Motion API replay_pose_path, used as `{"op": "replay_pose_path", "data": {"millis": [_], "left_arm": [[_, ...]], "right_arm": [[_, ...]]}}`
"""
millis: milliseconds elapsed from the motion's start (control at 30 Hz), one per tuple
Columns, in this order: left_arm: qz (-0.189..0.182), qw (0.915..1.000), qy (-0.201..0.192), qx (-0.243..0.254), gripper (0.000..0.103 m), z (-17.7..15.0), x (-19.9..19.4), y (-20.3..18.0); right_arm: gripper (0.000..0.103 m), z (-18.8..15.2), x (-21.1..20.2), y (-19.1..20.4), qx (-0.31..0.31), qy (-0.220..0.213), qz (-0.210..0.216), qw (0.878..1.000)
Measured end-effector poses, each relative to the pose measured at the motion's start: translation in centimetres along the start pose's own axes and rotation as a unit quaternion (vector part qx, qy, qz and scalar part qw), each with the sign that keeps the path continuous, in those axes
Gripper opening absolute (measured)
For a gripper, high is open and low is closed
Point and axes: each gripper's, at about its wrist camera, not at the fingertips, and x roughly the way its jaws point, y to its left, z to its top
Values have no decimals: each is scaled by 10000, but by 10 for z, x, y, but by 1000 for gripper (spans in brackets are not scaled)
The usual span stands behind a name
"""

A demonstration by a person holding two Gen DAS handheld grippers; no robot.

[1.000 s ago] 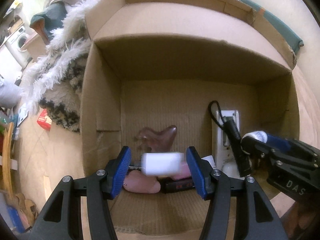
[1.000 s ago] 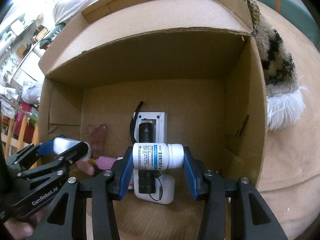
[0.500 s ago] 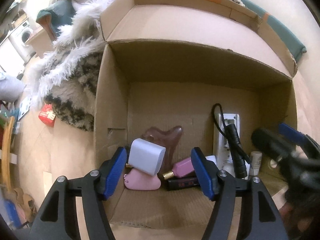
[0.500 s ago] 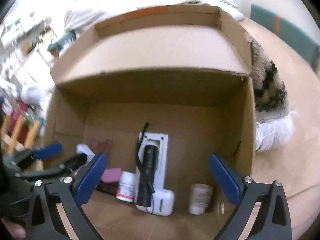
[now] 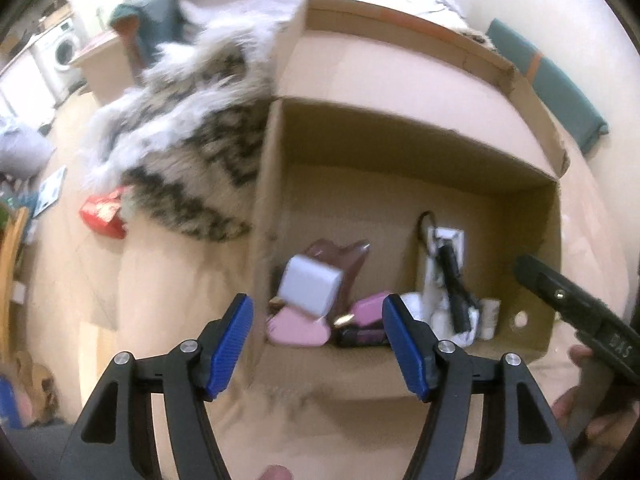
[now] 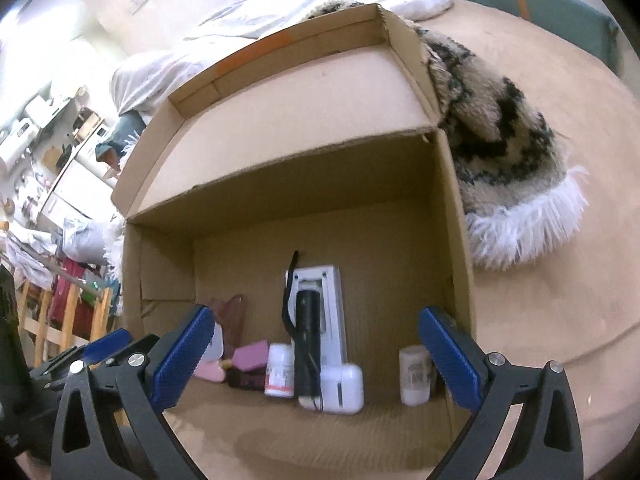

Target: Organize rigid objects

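Observation:
An open cardboard box lies on the bed. Inside lie a white charger block, a brown scraper, pink items, a black flashlight on a white device, a white pill bottle and a second white bottle near the right wall. My left gripper is open and empty in front of the box's left wall. My right gripper is open and empty above the box's front; it also shows at the right of the left wrist view.
A furry black-and-white blanket lies behind and beside the box. A red packet lies on the bed at the left. A teal cushion is at the back right. Room furniture stands beyond the bed's left edge.
Both grippers opened and let go: the charger block and the white bottle now lie in the box. Both grippers have pulled back, the left one shifting left.

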Motion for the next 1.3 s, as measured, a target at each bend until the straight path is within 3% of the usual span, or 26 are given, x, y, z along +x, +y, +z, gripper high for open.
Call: {"op": "replay_pose_path", "data": {"millis": [200, 333, 500, 600, 800, 867, 933, 1133, 1300], "left_arm": [[-158, 9992, 115, -348, 76, -28, -15, 27], [-77, 9994, -32, -348, 85, -43, -31, 38], [162, 9976, -665, 29, 100, -52, -66, 35], [81, 9940, -1069, 208, 101, -57, -88, 29], [486, 9816, -1842, 128, 102, -66, -114, 24], [281, 9792, -2007, 109, 102, -69, -118, 25], [143, 9797, -1997, 131, 102, -72, -112, 23], [107, 9893, -1446, -163, 102, -61, -77, 27], [466, 9874, -1501, -193, 102, -61, -75, 29]], "right_arm": [[103, -27, -10, 5, -313, 354, -418, 9980], [103, -44, -25, 5, -356, 371, -353, 9981], [103, -57, -60, 13, -531, -31, -208, 9984], [103, -60, -80, 19, -649, -339, -220, 9971], [103, -67, -108, 23, -812, -1008, -157, 9915], [103, -71, -110, 19, -784, -1119, -116, 9906], [103, -74, -107, 16, -753, -1159, -122, 9903], [103, -71, -91, 20, -831, -1191, -324, 9889], [103, -68, -85, 21, -901, -1162, -366, 9884]]}}
